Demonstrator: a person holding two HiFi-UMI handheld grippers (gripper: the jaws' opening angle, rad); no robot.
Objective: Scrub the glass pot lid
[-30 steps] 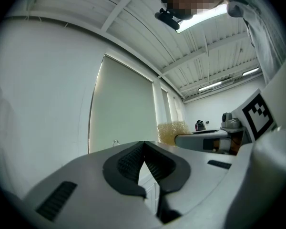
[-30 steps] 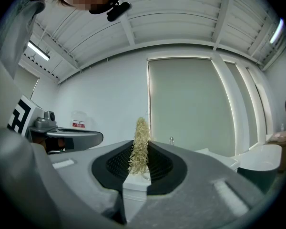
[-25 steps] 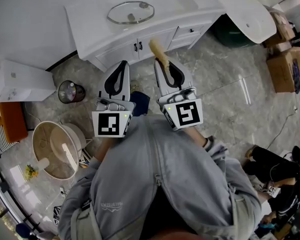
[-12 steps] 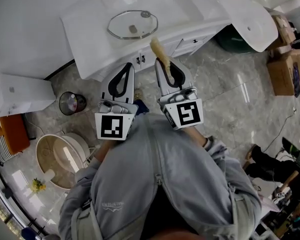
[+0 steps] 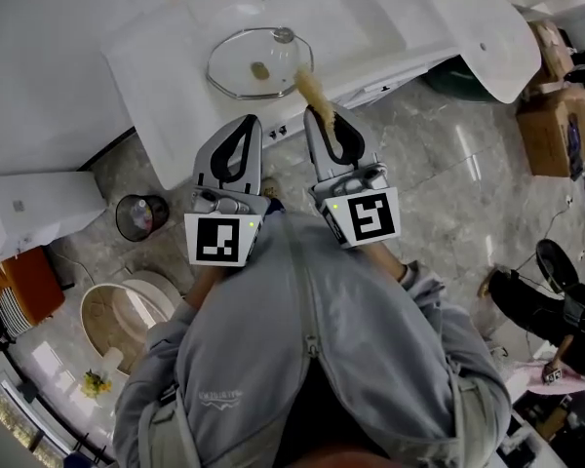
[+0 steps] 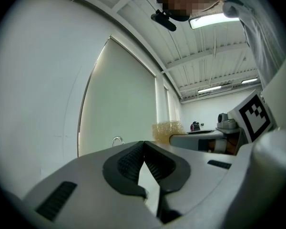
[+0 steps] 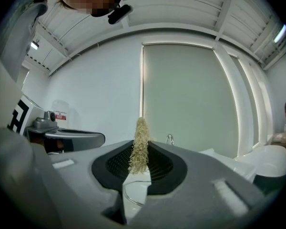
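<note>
**Head view, then each gripper view: lid in basin, scrubber clamped**

Head view. Looks steeply down past a grey sweatshirt (image 5: 312, 359) onto a white moulded washbasin top (image 5: 380, 18). Finds, lying flat in its shallow bowl, a round, metal-rimmed glass pot lid (image 5: 236, 61). Records the left gripper (image 5: 245, 121) and the right gripper (image 5: 323, 115) side by side, tips at the front edge of the top as pictured, marker cubes toward the body. Notes a pale, straw-coloured fibrous scrubber (image 5: 312, 91) projecting from the right gripper, its far end overlapping the lid's near rim in the picture; contact not determinable. Also on the grey marble floor (image 5: 448, 183): a small dark waste bin (image 5: 139, 213) at picture left and brown cardboard boxes (image 5: 556, 125) at picture right.

Left gripper view. Shows the jaws closed tip to tip, with nothing between the black ribbed pads. Picks up a chrome tap (image 6: 117, 140) beyond them, and the scrubber's tuft and the right gripper's flank further right.

Right gripper view. Shows the jaws clamped on the scrubber, its fibres upright between the pads and rising above the tips. Catches, through the gap below the pads, a curve of the lid's rim against the white basin.
</note>
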